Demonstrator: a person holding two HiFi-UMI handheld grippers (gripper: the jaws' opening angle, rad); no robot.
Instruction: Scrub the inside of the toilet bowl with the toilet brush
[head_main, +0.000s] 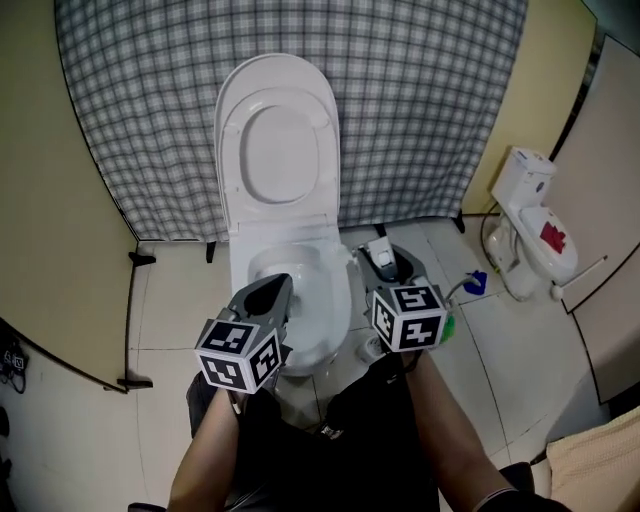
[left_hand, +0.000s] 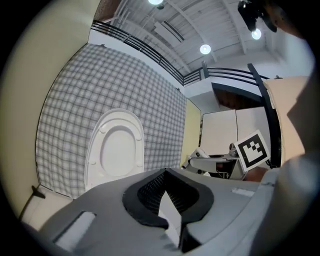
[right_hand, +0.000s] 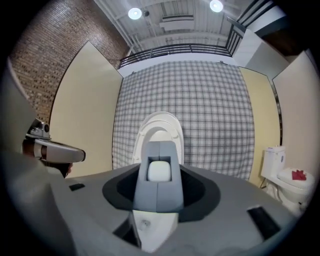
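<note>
The white toilet (head_main: 338, 300) stands with its lid and seat (head_main: 280, 140) raised against a checked curtain. My right gripper (head_main: 385, 262) hangs just right of the bowl, shut on the grey and white handle of the toilet brush (right_hand: 159, 192), which stands upright between its jaws (right_hand: 159, 172). The brush head is hidden below the gripper. My left gripper (head_main: 278, 290) hovers over the bowl's front left, jaws together and empty (left_hand: 167, 205). The raised lid (left_hand: 116, 150) shows ahead of it.
A second small toilet (head_main: 535, 235) with a red thing (head_main: 553, 238) on it stands at the right wall. A blue object (head_main: 475, 283) and a green one (head_main: 449, 325) lie on the tiled floor right of the bowl. Beige partitions close both sides.
</note>
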